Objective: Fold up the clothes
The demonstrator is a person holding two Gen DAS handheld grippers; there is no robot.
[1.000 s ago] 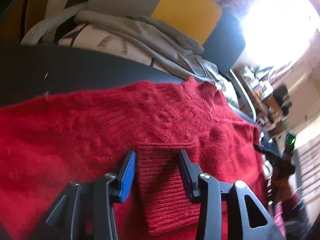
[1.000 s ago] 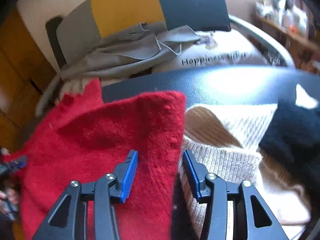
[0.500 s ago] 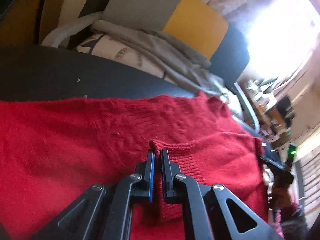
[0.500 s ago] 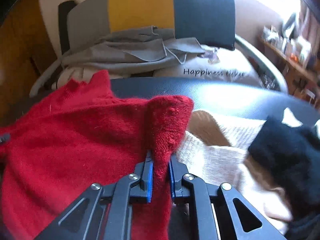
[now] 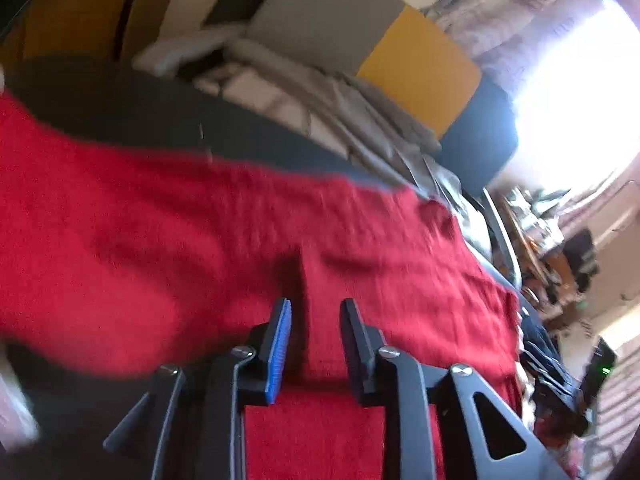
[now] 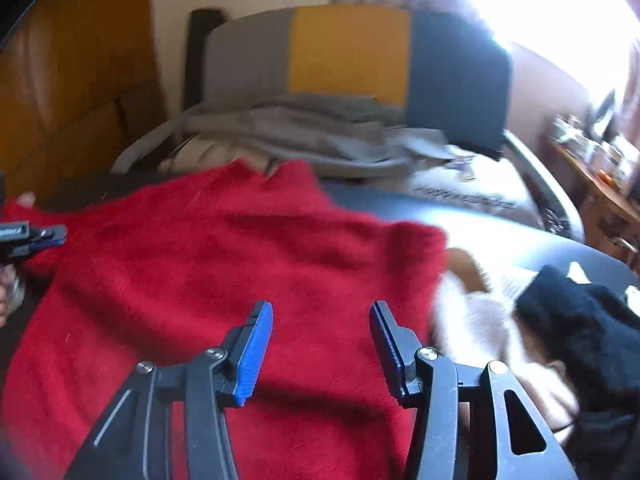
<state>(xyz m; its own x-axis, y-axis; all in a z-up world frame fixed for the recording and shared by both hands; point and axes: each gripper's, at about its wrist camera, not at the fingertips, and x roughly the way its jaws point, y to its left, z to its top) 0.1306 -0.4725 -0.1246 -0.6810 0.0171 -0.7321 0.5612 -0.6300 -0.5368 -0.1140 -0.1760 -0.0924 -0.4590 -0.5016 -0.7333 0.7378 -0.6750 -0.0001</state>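
Note:
A red knitted sweater [image 5: 168,236] lies spread on a dark table [image 5: 132,116]; it also shows in the right wrist view [image 6: 208,264]. My left gripper [image 5: 316,308] is open, its fingers a little apart over a folded strip of the sweater. My right gripper [image 6: 320,312] is open wide above the sweater's right side, near its edge. The left gripper's tip [image 6: 36,236] shows at the far left of the right wrist view. Both views are blurred.
A cream knit [image 6: 476,320] and a black garment [image 6: 580,328] lie right of the sweater. Behind the table stands a grey, yellow and dark blue chair [image 6: 352,52] with grey clothes [image 6: 320,132] and a printed cushion [image 6: 472,196]. Cluttered shelves are at far right.
Both grippers were shut on the sweater half a second ago and have now opened, letting go of it. Both have drawn back a little and the sweater has settled flat.

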